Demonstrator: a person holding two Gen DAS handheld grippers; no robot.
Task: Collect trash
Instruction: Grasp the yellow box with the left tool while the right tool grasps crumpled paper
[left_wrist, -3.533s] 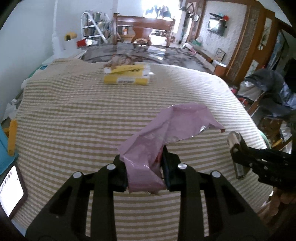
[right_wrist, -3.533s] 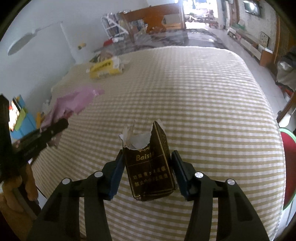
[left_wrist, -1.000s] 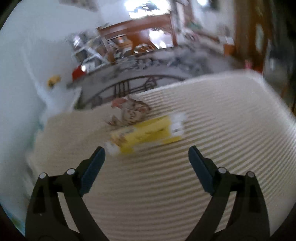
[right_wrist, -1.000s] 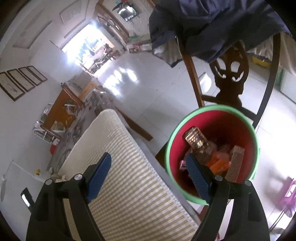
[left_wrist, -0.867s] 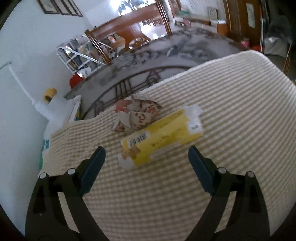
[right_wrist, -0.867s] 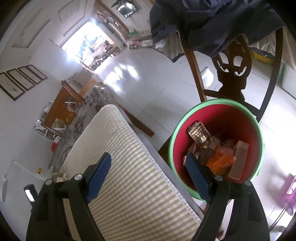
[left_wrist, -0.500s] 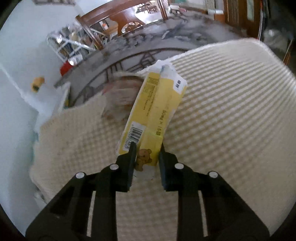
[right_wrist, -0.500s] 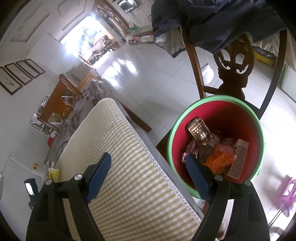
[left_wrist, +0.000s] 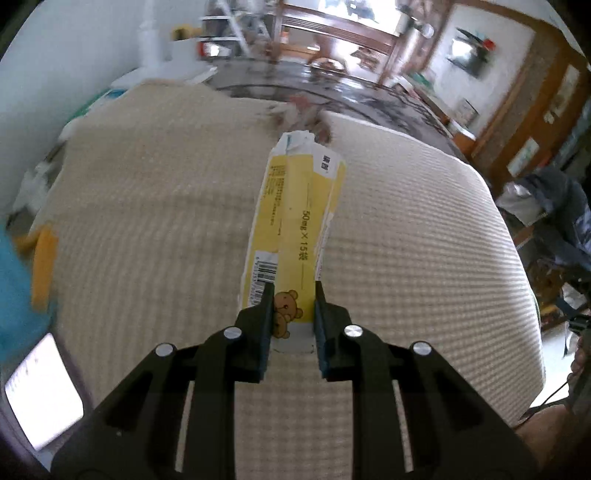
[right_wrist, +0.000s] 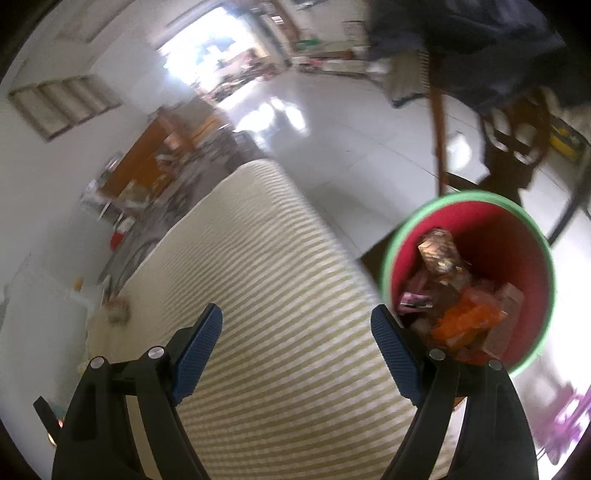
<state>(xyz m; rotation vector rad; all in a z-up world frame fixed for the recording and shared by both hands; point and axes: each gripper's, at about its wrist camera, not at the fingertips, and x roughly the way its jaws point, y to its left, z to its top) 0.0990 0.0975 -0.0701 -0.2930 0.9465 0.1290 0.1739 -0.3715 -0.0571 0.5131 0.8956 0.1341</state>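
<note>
The cream-and-tan checked bedspread (left_wrist: 147, 221) fills my left view, and it fills the lower left of my right view too; my red plastic bucket with the green rim (right_wrist: 532, 236) sits on the floor at the right of the right view, already holding wrappers and a brown carton. A moment ago my left gripper (left_wrist: 293, 310) hovered open over the long yellow cardboard medicine box (left_wrist: 299, 206); now its jaws are clenched on the box's near end and the box points up the frame, so another piece of trash is in hand and, I judge, ready for the bucket. My right gripper (right_wrist: 297, 328) stays spread wide and empty. Only the right view shows the bucket; only the left shows the box.
</note>
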